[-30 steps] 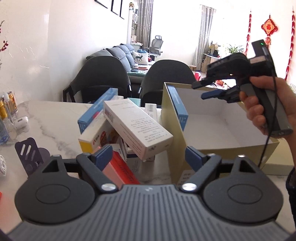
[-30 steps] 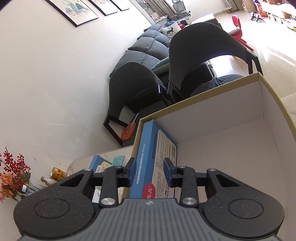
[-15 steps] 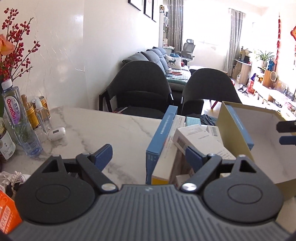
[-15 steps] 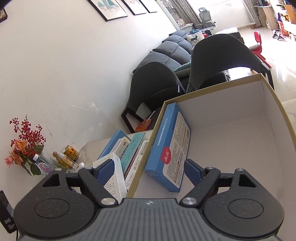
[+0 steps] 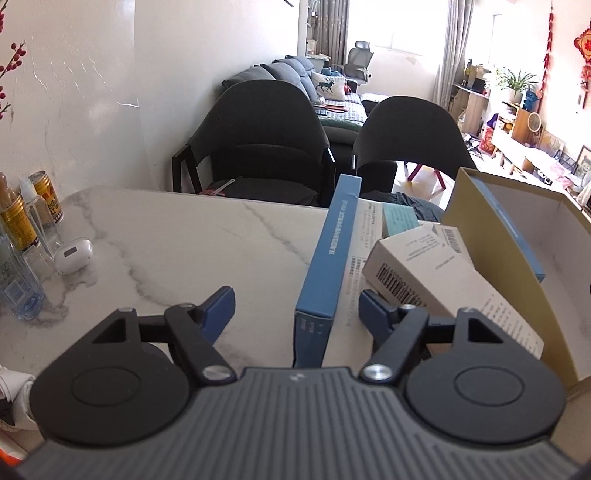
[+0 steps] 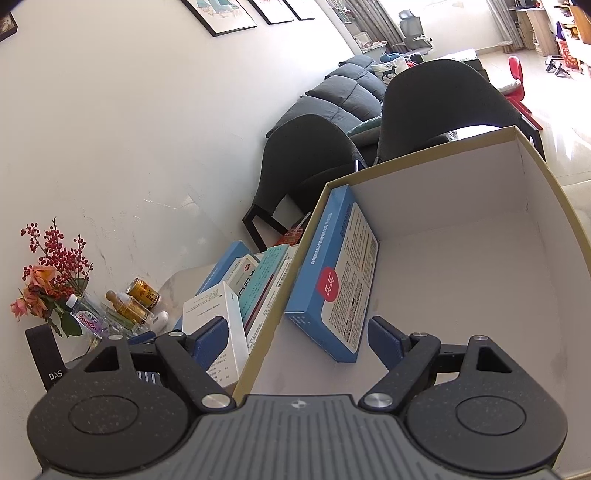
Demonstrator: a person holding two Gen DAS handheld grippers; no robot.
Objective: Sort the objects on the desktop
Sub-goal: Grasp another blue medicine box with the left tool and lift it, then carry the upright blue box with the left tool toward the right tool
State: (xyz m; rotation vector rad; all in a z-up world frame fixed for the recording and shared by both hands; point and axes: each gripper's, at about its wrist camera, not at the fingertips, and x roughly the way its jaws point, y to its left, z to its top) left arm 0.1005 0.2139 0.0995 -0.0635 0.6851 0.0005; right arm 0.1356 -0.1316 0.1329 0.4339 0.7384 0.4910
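Inside the cardboard box (image 6: 546, 206), 1 blue carton (image 6: 332, 273) leans; both jaws gape.

I see a white wall (image 5: 92, 92), two dark chairs (image 5: 258, 136) behind the marble table (image 5: 166, 236), a grey sofa (image 5: 288, 74), and sunlit curtained windows (image 5: 402, 26).

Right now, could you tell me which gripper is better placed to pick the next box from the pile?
Left. The left gripper has open jaws either side of the upright blue box in the pile. The right gripper, also open, straddles the cardboard box wall, beside the blue box already inside.
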